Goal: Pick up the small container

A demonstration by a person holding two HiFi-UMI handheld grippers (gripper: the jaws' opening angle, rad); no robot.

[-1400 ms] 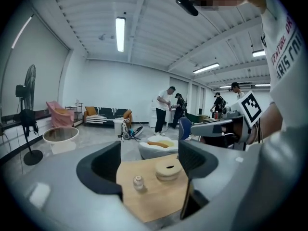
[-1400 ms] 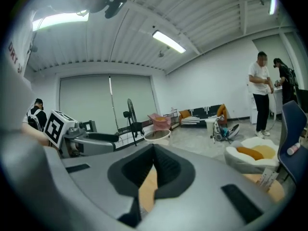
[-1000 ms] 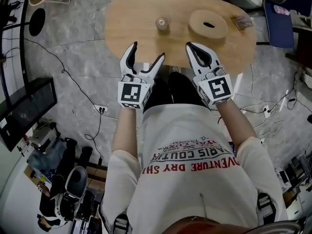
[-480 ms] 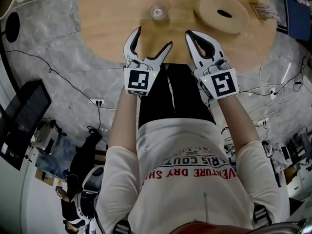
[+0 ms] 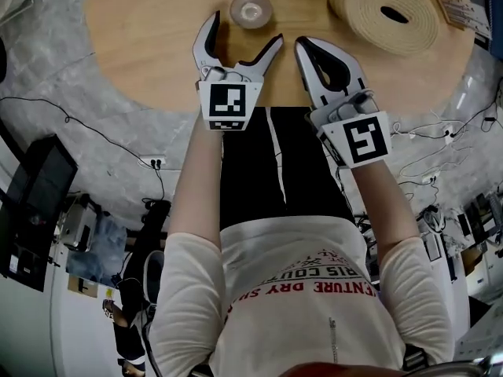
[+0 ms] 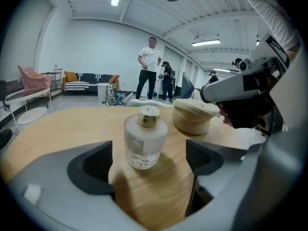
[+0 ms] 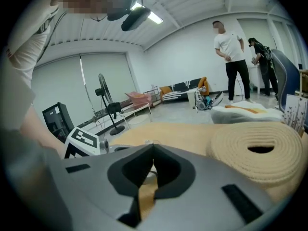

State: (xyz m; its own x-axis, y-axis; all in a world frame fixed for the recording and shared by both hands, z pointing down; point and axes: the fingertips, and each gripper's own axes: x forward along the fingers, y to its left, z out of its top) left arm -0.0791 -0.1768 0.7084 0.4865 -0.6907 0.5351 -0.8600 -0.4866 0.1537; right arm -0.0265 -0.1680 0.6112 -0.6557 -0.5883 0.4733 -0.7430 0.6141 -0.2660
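Head view: oval wooden worktop [image 5: 149,38] recorded below the person, with both grippers held over its near edge.

Small container [image 5: 251,10]: a frosted glass jar with a gold cap [image 6: 146,136], seen upright on the worktop. It is placed in line with the gap of the left gripper [image 5: 245,31], just ahead of the jaw tips.

Left gripper [image 6: 149,170]: jaws spread wide and noted as having just been opening. Nothing is gripped. Bare wood is seen between the pads, and neither pad is in contact with the jar.

Right gripper [image 5: 302,47]: jaws brought together tip to tip [image 7: 153,148], with nothing held between them.

Beige coiled roll [image 5: 393,14] lies flat on the worktop, well apart from the jar, beyond the right gripper [image 7: 262,148].
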